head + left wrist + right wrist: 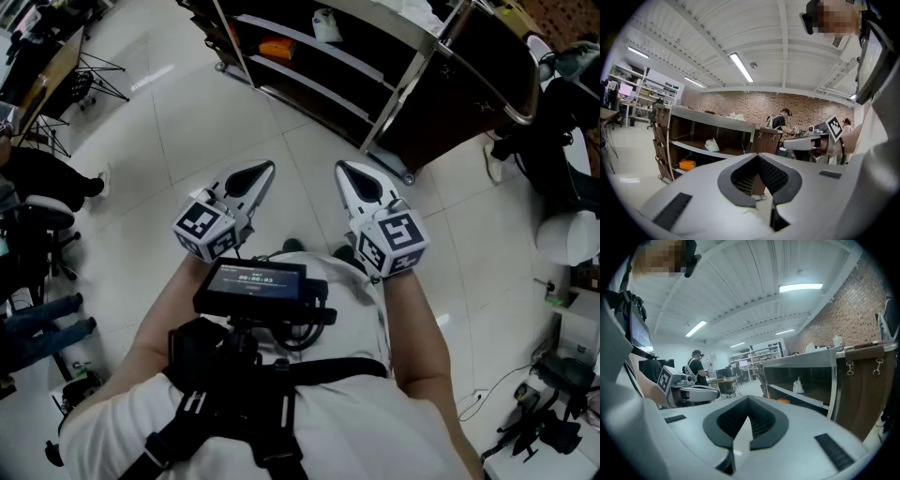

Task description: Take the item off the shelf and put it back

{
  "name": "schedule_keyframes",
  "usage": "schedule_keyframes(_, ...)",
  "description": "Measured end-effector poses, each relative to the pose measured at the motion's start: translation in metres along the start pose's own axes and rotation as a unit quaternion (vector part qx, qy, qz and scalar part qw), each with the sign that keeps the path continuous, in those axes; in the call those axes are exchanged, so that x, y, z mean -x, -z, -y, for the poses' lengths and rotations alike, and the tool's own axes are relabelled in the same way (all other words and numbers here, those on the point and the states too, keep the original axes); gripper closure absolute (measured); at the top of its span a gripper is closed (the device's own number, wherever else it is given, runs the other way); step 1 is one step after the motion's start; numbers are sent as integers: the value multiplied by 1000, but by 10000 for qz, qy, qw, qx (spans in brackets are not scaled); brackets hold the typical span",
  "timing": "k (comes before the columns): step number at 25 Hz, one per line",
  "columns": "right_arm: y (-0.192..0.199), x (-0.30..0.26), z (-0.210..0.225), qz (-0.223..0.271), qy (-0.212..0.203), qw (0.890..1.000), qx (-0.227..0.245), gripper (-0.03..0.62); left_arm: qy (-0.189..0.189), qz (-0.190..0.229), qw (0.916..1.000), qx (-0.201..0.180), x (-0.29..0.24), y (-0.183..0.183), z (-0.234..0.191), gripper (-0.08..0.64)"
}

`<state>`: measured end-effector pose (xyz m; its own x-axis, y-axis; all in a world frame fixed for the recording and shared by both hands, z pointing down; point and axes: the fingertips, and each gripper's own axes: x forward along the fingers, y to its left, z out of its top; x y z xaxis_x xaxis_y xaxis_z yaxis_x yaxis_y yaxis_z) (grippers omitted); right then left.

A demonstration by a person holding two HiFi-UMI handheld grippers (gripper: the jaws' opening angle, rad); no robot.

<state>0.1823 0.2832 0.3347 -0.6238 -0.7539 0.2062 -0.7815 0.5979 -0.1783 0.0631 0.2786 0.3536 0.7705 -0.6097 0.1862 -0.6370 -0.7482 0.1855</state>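
Closest in the head view is a small screen on the chest rig. Beyond it the left claw and right claw are held side by side, each pinched to a point with nothing in it. The shelf stands well ahead of both tips.

From the left gripper view, the left claw has its jaws together and empty. The white item, probably the one to fetch, sits on the middle board ahead and left of the tip. An orange item lies on the board below it.

From the right gripper view, the right claw is likewise closed on nothing, and the white item is ahead and right of its tip.

It looks crumpled and soft, peaked upward and rather taller than wide; which way it faces I cannot tell. A pinch might catch only a fold and let it slip, and a claw reaching in could knock the board above.
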Motion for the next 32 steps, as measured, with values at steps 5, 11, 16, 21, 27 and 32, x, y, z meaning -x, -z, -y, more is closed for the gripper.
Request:
schedule_keyframes(5, 2, -8, -14, -54, 142, 9999, -31, 586, 28, -24, 10000, 12, 23, 5, -12, 549)
schedule_keyframes(11, 4, -39, -28, -163, 104, 9998, -33, 586, -306, -78, 9994, 159, 51, 13, -53, 549)
schedule_keyframes(16, 13, -81, -19, -211, -58, 9995, -226, 585, -341, -92, 9994, 37, 43, 10, -76, 549)
schedule_keyframes(21, 16, -140, -9, -311, -370, 9983, -320, 586, -550, -186, 9982, 146, 33, 9, -121, 549)
schedule_keyframes(27, -3, -209, 29, -475, -609, 9963, -365, 585, -608, -237, 9976, 221, -8, -9, -177, 549)
schedule_keyframes(32, -12, -255, 59, -604, -788, 9940, -464, 586, -679, -372, 9964, 344, -49, -37, -212, 549)
